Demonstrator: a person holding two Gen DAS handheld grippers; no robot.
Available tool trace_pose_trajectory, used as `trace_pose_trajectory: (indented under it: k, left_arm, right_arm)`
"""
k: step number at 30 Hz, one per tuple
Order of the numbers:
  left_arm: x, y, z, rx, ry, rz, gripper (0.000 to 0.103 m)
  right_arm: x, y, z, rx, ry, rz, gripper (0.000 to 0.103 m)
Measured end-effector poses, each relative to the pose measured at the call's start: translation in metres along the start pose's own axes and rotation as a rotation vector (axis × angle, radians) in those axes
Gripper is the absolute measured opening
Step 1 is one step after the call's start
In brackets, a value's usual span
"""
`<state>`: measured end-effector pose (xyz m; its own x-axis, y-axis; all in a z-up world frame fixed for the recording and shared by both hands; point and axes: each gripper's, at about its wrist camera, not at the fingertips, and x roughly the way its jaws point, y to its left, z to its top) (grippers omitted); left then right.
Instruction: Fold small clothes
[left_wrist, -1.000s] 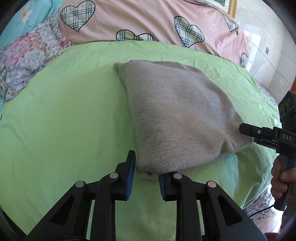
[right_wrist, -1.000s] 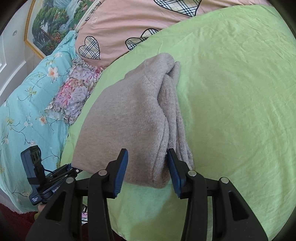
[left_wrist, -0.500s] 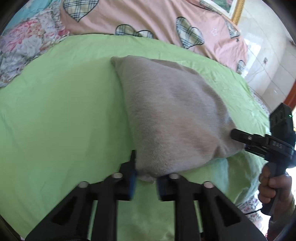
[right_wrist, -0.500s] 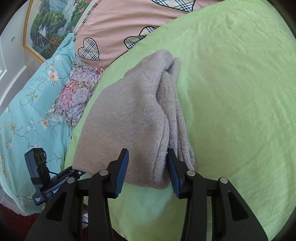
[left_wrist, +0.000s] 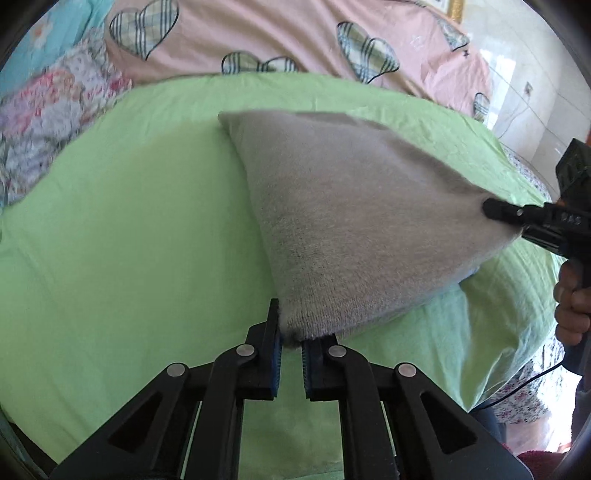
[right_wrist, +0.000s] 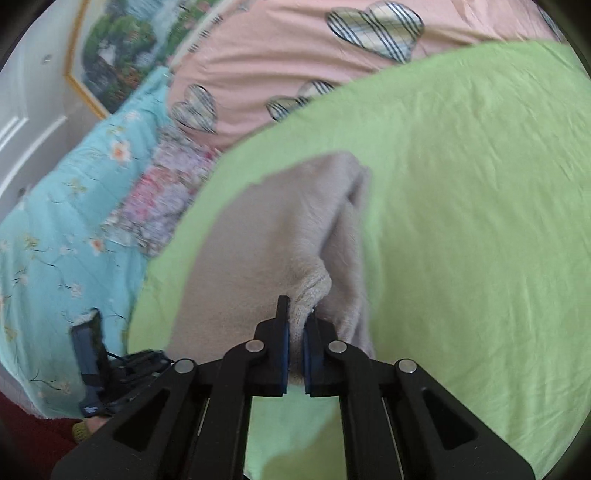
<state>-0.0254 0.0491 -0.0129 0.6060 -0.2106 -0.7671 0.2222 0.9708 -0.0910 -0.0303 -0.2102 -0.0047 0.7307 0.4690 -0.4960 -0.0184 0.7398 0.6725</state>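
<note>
Here the left gripper (left_wrist: 291, 343) pinched one near corner of the grey sweater (left_wrist: 354, 221), the right gripper (right_wrist: 294, 339) the other, both nearly closed. Sweater lay already folded at the green sheet's (left_wrist: 129, 240) near edge, near side raised; one fold probably remained.

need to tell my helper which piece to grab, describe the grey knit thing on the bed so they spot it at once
Look at the light green sheet that covers the bed. The grey knit garment lies folded on it, with each near corner pinched by a black gripper. It is the only plain, fuzzy grey piece; the bedding around it is printed.
</note>
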Motion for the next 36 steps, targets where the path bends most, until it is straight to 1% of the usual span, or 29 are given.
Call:
trace_pose_trajectory:
  k: [1, 2, 4, 7, 9, 11, 14, 19, 20, 21, 23, 24, 25, 26, 28, 30, 33, 36]
  left_arm:
    - [0.0, -0.001, 0.0, 0.009, 0.0, -0.001, 0.007]
    - [0.002, -0.001, -0.001, 0.01, 0.011, -0.002, 0.007]
    - [0.013, 0.0, -0.004, -0.001, 0.059, -0.003, 0.007]
    - [0.014, -0.002, -0.005, 0.01, 0.062, 0.001, 0.007]
    - [0.016, -0.004, -0.007, 0.01, 0.066, 0.0, 0.007]
    - [0.018, -0.003, -0.008, 0.008, 0.078, -0.001, 0.007]
    - [0.018, -0.003, -0.011, 0.012, 0.087, -0.007, 0.007]
    - [0.019, 0.002, -0.01, 0.028, 0.104, -0.059, 0.006]
    - [0.019, 0.005, -0.011, 0.026, 0.109, -0.07, 0.007]
    - [0.016, 0.01, -0.011, 0.016, 0.116, -0.098, 0.007]
    - [0.008, 0.02, -0.01, -0.001, 0.116, -0.123, 0.007]
    - [0.002, 0.026, -0.008, -0.01, 0.113, -0.139, 0.007]
    - [-0.005, 0.031, -0.008, -0.017, 0.105, -0.16, 0.007]
    - [-0.013, 0.037, -0.005, -0.023, 0.091, -0.18, 0.007]
    - [-0.024, 0.044, 0.003, -0.034, 0.06, -0.212, 0.007]
    - [-0.029, 0.047, 0.017, -0.045, 0.022, -0.236, 0.007]
    - [-0.023, 0.043, 0.037, -0.048, -0.022, -0.239, 0.007]
    - [-0.013, 0.038, 0.055, -0.056, -0.045, -0.276, 0.007]
  right_arm:
    - [-0.002, 0.0, -0.002, -0.011, -0.004, -0.011, 0.006]
    - [-0.001, -0.001, -0.003, -0.028, -0.001, -0.045, 0.006]
    - [0.005, -0.008, -0.006, -0.051, 0.02, -0.121, 0.006]
    - [0.011, -0.022, -0.006, -0.013, 0.038, -0.122, 0.006]
    - [0.02, -0.023, -0.009, -0.053, 0.061, -0.174, 0.006]
    - [0.03, -0.028, -0.012, -0.041, 0.084, -0.185, 0.006]
    - [0.03, -0.028, -0.012, -0.037, 0.077, -0.191, 0.006]
    - [0.031, -0.029, -0.013, -0.044, 0.081, -0.211, 0.006]
    - [0.033, -0.03, -0.014, -0.038, 0.092, -0.21, 0.006]
    - [0.034, -0.032, -0.015, -0.033, 0.11, -0.2, 0.008]
    - [0.027, -0.033, -0.013, -0.013, 0.108, -0.2, 0.019]
    - [0.024, -0.033, -0.012, 0.0, 0.114, -0.201, 0.029]
    - [0.019, -0.034, -0.01, 0.019, 0.115, -0.194, 0.03]
    - [0.011, -0.035, -0.007, 0.042, 0.105, -0.176, 0.03]
    - [-0.003, -0.033, 0.007, 0.07, 0.057, -0.126, 0.03]
    - [-0.005, -0.029, 0.023, 0.074, 0.025, -0.086, 0.03]
    - [0.01, -0.023, 0.048, 0.06, 0.007, -0.066, 0.03]
    - [0.039, -0.02, 0.066, 0.067, 0.031, -0.027, 0.03]
